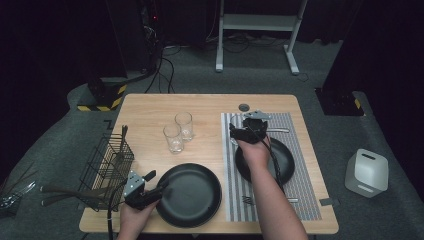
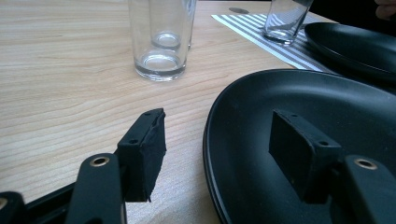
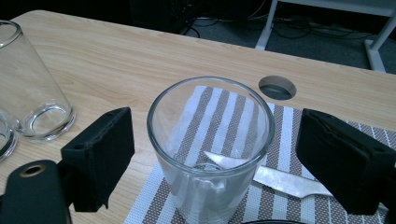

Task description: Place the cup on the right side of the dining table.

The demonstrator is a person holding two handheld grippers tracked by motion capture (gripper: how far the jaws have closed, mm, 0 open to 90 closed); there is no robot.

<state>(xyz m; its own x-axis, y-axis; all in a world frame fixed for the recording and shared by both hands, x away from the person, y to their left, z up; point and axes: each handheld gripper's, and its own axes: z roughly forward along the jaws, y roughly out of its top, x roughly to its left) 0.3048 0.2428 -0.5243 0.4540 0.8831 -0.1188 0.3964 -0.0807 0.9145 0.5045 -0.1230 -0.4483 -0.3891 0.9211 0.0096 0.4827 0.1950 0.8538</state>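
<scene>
A clear drinking glass (image 3: 211, 144) stands upright on the far left corner of the striped placemat (image 1: 300, 165), its rim between the spread jaws of the right gripper (image 3: 212, 158), neither pad touching it; the gripper is released. A table knife (image 3: 280, 179) lies on the mat just behind the glass, seen partly through it. In the high view the right gripper (image 1: 248, 131) sits at the mat's far end, beyond the black plate (image 1: 285, 162) resting on the mat; a fork (image 1: 250, 200) lies at the mat's near edge. The left gripper (image 2: 217, 154), also released, straddles the left rim of a second black plate (image 2: 299, 135) on the bare wooden table (image 1: 150, 107), one jaw over the wood, one over the plate. Two empty glasses (image 1: 179, 131) stand mid-table. A wire cutlery basket (image 1: 107, 167) sits at the left edge.
</scene>
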